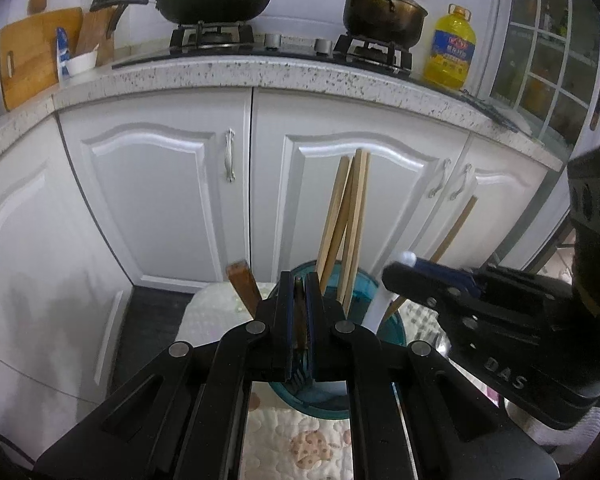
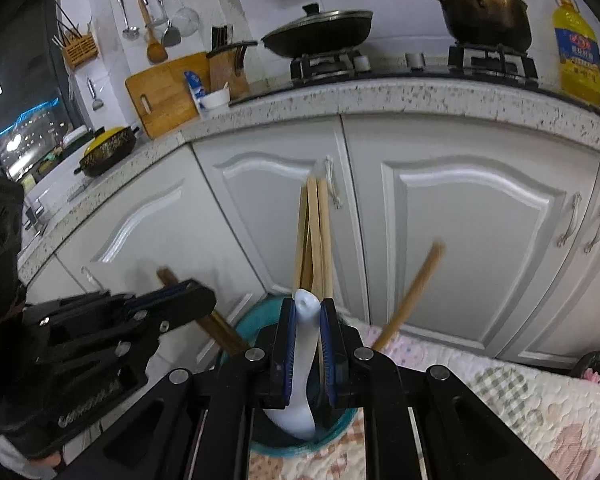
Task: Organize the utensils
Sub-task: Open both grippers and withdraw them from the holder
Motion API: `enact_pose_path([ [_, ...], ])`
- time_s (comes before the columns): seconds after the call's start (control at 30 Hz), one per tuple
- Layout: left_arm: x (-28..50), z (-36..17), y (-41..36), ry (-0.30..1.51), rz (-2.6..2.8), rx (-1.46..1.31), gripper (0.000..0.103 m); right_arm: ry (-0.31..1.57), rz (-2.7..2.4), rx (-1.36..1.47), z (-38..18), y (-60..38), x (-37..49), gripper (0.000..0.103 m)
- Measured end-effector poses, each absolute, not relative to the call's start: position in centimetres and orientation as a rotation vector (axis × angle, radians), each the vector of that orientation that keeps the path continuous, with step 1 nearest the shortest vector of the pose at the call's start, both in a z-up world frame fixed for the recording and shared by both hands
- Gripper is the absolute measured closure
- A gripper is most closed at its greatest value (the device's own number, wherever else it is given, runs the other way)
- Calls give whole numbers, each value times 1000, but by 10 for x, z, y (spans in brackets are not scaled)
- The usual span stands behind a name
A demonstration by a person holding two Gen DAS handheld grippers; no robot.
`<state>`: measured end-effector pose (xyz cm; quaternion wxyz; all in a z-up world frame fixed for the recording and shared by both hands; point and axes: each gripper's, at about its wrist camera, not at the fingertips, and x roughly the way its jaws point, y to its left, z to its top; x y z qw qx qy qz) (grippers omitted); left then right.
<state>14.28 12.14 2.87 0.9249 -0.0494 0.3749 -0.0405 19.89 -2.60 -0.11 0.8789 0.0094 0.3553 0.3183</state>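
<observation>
Above the teal holder (image 1: 392, 330), upright chopsticks (image 1: 350, 220) crowd the middle of your path. A brown handle (image 1: 242, 286) leans left and another stick (image 2: 412, 294) leans right. Both your grippers sit close together over the rim, leaving little room between.

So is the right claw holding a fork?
No, the right claw is clamped on a white spoon over the teal bowl.

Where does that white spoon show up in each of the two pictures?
Left wrist view: the white spoon is right of centre, held in the right gripper beside the teal tub.
Right wrist view: the spoon stands bottom centre, clamped between the jaws.
Shared landmark: the wooden chopsticks upright in the tub.
</observation>
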Motion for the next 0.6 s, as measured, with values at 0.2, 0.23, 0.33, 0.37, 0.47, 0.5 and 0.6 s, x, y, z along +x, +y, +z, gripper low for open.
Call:
enact_pose_path([
  [0.2,140,20,123,800,-73,-138,99,827,680,51,-21,-34,196,92],
  [0.23,138,20,123,800,-69,-139,98,842,683,64,-24,-36,196,92],
  [0.33,133,22,123,803,-70,-147,87,871,680,98,-30,-46,193,86],
  [0.37,131,22,123,805,-69,-150,85,872,679,101,-30,-50,191,85],
  [0.47,127,24,123,804,-70,-160,81,870,680,105,-29,-58,184,82],
  [0.5,125,24,122,803,-69,-160,80,868,679,104,-28,-60,181,81],
  [0.6,117,27,119,796,-66,-163,73,864,677,112,-24,-64,174,79],
])
